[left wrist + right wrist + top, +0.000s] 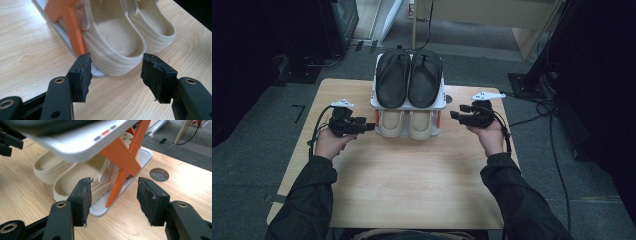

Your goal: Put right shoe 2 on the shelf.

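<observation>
A small two-tier shoe rack (441,103) with white shelves and orange cross braces (122,160) stands at the table's far middle. Two black sandals (409,77) lie on its top shelf. A pair of beige clogs (406,123) sits on the bottom shelf. My left gripper (371,125) hovers just left of the rack, open, its jaws level with the heel of the nearer clog (117,42) and nothing between them. My right gripper (453,115) is at the rack's right side, also open, facing the orange brace and the lower shelf's corner (100,211), with no contact.
The wooden table (412,185) has bare room in front of the rack. A round cable hole (158,174) lies in the tabletop just right of the rack. Cables trail over the carpet at the right. Dark equipment stands beyond the table's left and right sides.
</observation>
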Available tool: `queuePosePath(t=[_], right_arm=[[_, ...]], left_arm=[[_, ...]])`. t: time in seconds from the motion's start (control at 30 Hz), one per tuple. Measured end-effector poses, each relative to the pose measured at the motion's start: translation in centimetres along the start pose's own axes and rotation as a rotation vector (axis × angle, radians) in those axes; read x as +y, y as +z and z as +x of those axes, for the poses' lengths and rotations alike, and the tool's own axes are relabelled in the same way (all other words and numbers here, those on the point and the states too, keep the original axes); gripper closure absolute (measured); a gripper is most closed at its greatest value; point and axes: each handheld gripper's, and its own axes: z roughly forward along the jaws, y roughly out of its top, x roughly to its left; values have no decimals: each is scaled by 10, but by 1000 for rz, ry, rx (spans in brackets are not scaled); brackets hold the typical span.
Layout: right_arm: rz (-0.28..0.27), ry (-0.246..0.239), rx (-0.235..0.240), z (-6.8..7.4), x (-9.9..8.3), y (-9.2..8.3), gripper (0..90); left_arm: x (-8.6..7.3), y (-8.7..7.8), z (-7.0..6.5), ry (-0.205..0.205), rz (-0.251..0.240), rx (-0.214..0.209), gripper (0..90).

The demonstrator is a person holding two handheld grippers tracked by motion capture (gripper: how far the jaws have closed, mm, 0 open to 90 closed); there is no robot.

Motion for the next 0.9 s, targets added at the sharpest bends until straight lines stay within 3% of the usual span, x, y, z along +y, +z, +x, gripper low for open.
queuePosePath(t=[0.23,0.43,0.53,0.6,0.9], right_arm=[[9,17,12,2,-16,-1,458],[30,8,22,7,-28,2,457],[57,6,33,9,-35,3,449],[41,0,33,11,-40,2,448],[62,9,40,16,-64,1,447]], left_arm=[[-4,1,-8,12,-2,-5,404],[-5,5,-15,12,3,-33,394],[-6,6,-16,2,-1,-35,394],[-6,6,-17,3,0,-35,394],[-8,9,-24,18,6,-34,373]])
